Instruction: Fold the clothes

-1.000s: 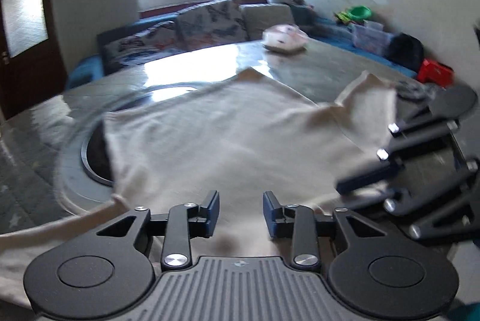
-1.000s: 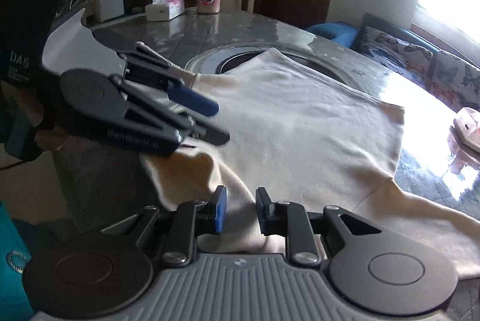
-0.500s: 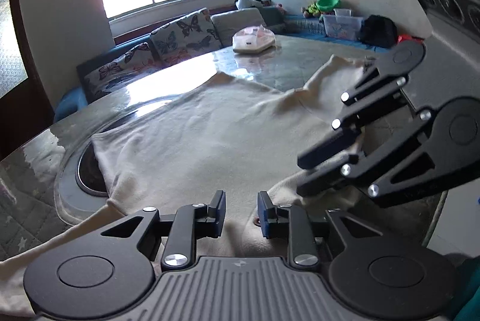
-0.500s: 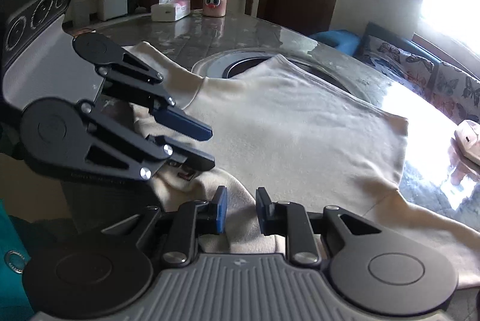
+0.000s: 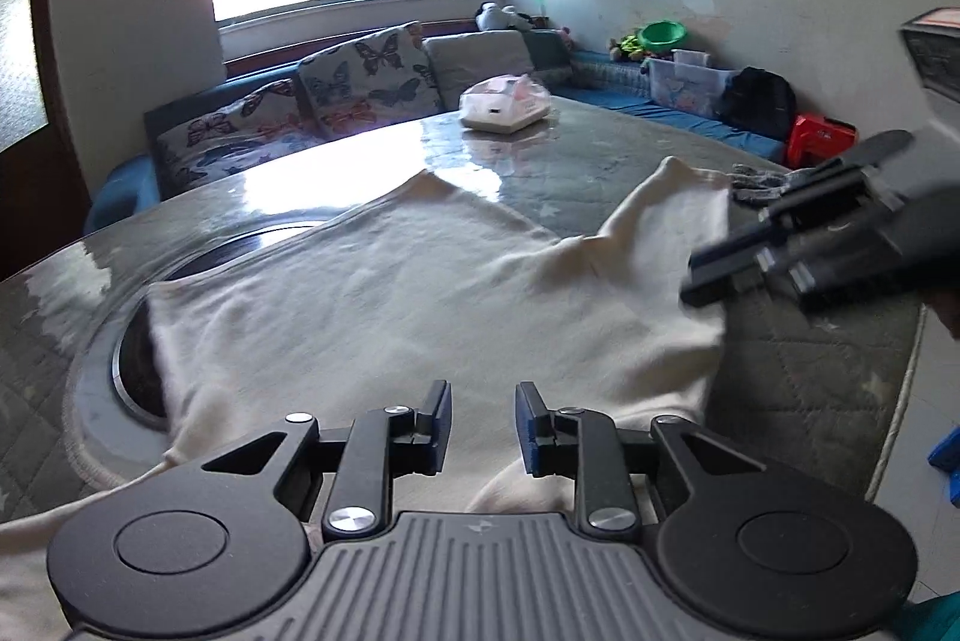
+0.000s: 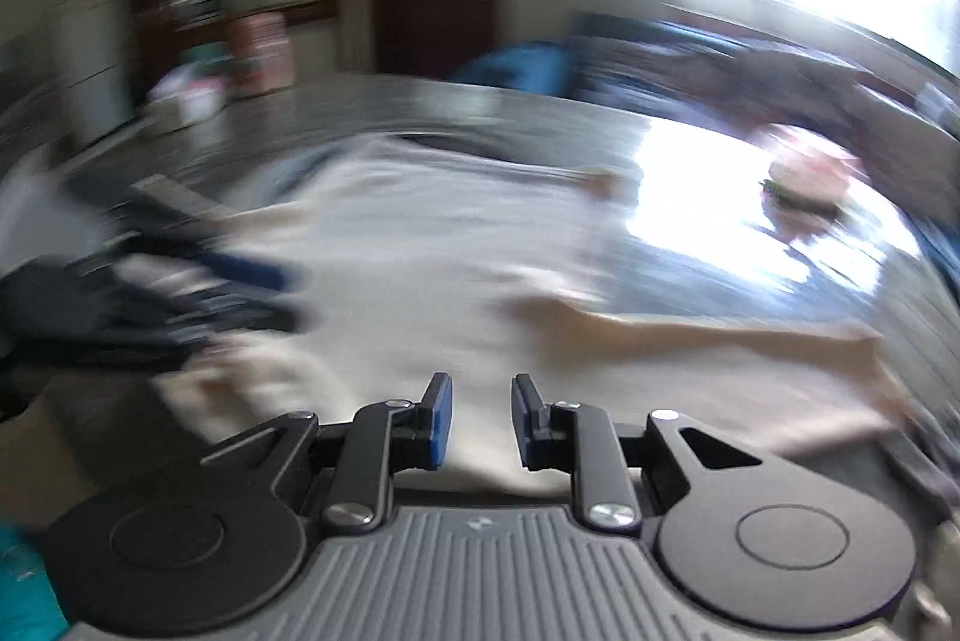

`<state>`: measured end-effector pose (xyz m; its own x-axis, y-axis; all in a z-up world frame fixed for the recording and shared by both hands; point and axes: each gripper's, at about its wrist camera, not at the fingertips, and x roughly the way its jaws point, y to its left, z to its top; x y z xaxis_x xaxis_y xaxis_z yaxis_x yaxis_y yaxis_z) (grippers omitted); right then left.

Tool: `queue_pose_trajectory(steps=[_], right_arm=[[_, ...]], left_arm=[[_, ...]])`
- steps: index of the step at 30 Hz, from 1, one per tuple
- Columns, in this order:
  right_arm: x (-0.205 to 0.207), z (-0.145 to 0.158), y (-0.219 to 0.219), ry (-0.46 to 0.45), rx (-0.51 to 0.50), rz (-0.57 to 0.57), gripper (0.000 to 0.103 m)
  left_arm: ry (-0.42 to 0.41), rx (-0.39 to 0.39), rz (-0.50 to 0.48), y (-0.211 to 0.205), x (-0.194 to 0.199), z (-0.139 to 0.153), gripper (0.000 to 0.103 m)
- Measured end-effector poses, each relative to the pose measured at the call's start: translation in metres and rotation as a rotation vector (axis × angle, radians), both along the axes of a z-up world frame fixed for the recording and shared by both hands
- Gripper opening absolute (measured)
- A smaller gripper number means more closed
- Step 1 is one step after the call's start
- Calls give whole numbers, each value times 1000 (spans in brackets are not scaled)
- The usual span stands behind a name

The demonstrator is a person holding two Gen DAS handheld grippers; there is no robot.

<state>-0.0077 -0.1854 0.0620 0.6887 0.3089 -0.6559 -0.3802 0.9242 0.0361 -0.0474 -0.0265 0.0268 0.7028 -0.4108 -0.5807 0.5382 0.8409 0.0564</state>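
A cream garment lies spread on the round table, one sleeve reaching to the far right and its near edge bunched under me. My left gripper hovers over that near edge, jaws a little apart with nothing pinched between them. At the right of the left wrist view my right gripper hangs above the garment's right side. The right wrist view is motion-blurred: the right gripper stands narrowly open over the cloth. The left gripper is a dark smear at the left.
A dark round inset sits in the table under the garment's left part. A white bag lies at the far side and grey gloves at the right. A sofa with butterfly cushions runs behind.
The right gripper has swung away from the left one toward the garment's right side, rolling as it went. The left gripper has shifted only slightly. Both pairs of jaws keep the same gap.
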Motion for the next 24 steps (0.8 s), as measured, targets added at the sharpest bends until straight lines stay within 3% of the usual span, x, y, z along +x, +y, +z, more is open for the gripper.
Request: queue_pose_trajectory(steps=[4, 9, 11, 16, 24], right_arm=[[25, -7, -54, 5, 24, -225, 21], [52, -19, -104, 25, 80, -394, 21], [64, -26, -118, 42, 95, -441, 21], [76, -40, -140, 38, 102, -557, 21], [86, -43, -145, 1, 102, -611, 23]], left_arm=[[3, -6, -46, -18, -2, -1, 26], [7, 1, -75, -33, -3, -3, 31], [9, 2, -77, -37, -3, -3, 39], [23, 8, -73, -41, 1, -5, 39], [38, 21, -76, -49, 3, -10, 40]])
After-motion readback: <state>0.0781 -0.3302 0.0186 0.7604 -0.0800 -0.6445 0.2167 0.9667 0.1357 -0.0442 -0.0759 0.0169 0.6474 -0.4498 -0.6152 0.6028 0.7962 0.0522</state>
